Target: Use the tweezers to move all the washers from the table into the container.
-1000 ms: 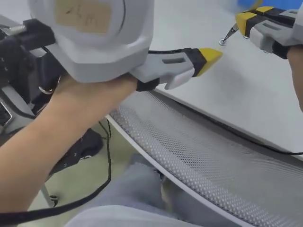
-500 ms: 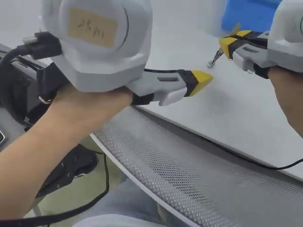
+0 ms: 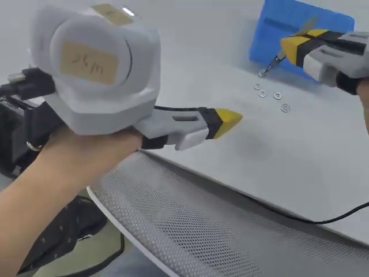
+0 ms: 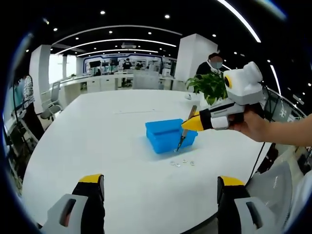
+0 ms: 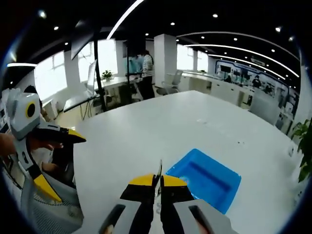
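Over the near edge of the table: the left gripper (image 3: 226, 122) hangs in the air, held in a person's hand, with its yellow tips pointing across the surface.
Left claw: spread wide, as the left gripper view shows; nothing is between the jaws.
Table (image 3: 196, 63): a large white top, seen from the person's seat.
Container (image 3: 300, 23): an open blue box, standing on the table well in from the near edge, toward the person's right.
Washers (image 3: 277, 96): four small metal rings, lying loose in a cluster on the table just beside the container's near side, a little apart from one another.
Right gripper (image 3: 289, 48): held above the container's near side and slanted down toward the cluster.
Right claw: pressed together, pinching the upper part of the tweezers (image 3: 272, 63).
Tweezers: thin and metal, sticking out past the yellow tips. The point hangs just by the container's near wall, close to the washers.
Tweezer point: something small and round seems to sit there, but it is too small to tell.
Chair (image 3: 202, 225): a grey mesh back, running along the near edge of the table.
Cable (image 3: 323, 220): a black lead, trailing along the table's near edge on the right.
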`<state>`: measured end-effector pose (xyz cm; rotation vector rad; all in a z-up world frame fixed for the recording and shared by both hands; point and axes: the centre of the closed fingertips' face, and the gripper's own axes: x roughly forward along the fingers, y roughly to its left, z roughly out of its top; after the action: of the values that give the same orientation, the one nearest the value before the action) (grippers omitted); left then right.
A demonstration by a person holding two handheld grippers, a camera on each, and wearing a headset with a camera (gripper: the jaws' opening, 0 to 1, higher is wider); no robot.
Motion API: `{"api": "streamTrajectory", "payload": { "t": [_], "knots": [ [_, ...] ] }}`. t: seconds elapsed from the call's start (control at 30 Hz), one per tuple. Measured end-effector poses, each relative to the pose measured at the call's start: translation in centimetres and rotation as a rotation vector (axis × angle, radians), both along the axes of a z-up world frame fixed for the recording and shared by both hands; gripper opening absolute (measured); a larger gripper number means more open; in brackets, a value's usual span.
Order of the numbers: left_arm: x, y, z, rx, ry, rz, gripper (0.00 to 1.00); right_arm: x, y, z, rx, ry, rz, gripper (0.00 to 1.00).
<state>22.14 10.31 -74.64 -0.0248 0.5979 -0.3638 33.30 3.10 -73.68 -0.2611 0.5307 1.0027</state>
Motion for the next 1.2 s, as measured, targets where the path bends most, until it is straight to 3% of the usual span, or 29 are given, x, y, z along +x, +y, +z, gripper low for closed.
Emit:
{"api": "streamTrajectory", "payload": {
  "t": [0.1, 0.23, 0.53, 0.63, 0.87, 1.2],
  "knots": [
    [0.1, 0.3, 0.3, 0.017, -0.013, 0.006, 0.99, 1.7, -0.2, 0.9, 0.009, -0.041, -0.034, 0.00],
    [0.3, 0.7, 0.2, 0.021, -0.013, 0.015, 0.99, 4.2, 0.2, 1.0, 0.026, -0.061, -0.079, 0.00],
    [-0.1, 1.0, -0.3, 0.036, 0.000, 0.027, 0.99, 7.8, 1.0, -3.3, -0.038, -0.098, -0.151, 0.00],
    [-0.2, 1.1, -0.5, 0.041, 0.008, 0.028, 0.99, 8.1, 1.7, -4.4, -0.020, -0.054, -0.150, 0.00],
    [-0.3, 1.2, -0.9, 0.037, 0.023, 0.022, 0.99, 8.8, 2.0, -5.7, -0.001, -0.014, -0.171, 0.00],
    [-0.5, 1.4, -1.4, 0.043, 0.038, 0.019, 0.99, 8.7, 2.2, -6.5, -0.009, -0.003, -0.185, 0.00]
  ]
}}
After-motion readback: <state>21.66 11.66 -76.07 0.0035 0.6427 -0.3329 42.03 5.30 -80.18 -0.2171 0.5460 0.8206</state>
